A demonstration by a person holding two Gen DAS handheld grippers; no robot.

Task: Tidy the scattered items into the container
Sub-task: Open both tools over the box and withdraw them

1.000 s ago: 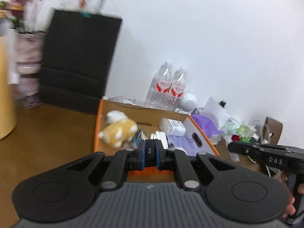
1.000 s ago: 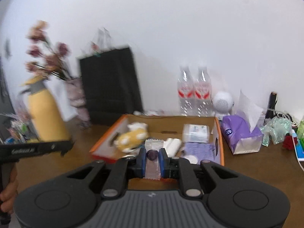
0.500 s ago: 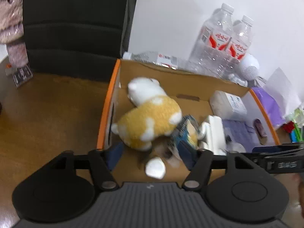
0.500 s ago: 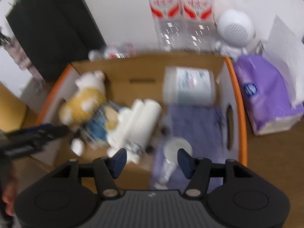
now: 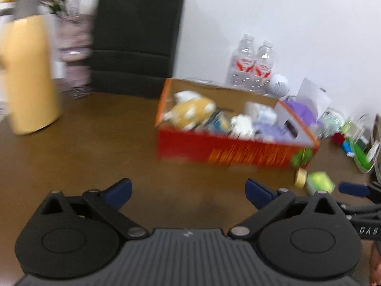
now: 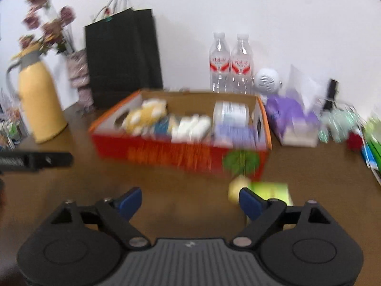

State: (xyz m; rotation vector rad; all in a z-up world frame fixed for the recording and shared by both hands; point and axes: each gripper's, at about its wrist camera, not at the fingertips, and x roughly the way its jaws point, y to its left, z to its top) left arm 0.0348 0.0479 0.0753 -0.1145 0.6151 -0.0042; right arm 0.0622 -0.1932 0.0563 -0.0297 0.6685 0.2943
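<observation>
An orange-red cardboard box (image 5: 238,151) (image 6: 166,153) stands on the brown table, holding a yellow plush toy (image 5: 190,112) (image 6: 145,114), white rolls, a white pack and purple cloth. In front of its right corner lie a green packet (image 5: 320,182) (image 6: 269,190) and a small yellow item (image 5: 300,178) (image 6: 235,187). My left gripper (image 5: 188,194) hovers over bare table before the box, jaws still opening, nothing between them. My right gripper (image 6: 190,202) is also opening and empty; its right finger (image 6: 250,203) overlaps the green packet.
A yellow thermos (image 6: 40,100), a flower vase (image 6: 78,78) and a black paper bag (image 6: 123,54) stand at back left. Two water bottles (image 6: 231,62), a white speaker (image 6: 266,78), a purple tissue pack (image 6: 293,119) and small clutter (image 6: 345,121) line the right.
Both grippers went from shut on small items to open, dropping them into the box, then pulled back and down to the table in front of it.
</observation>
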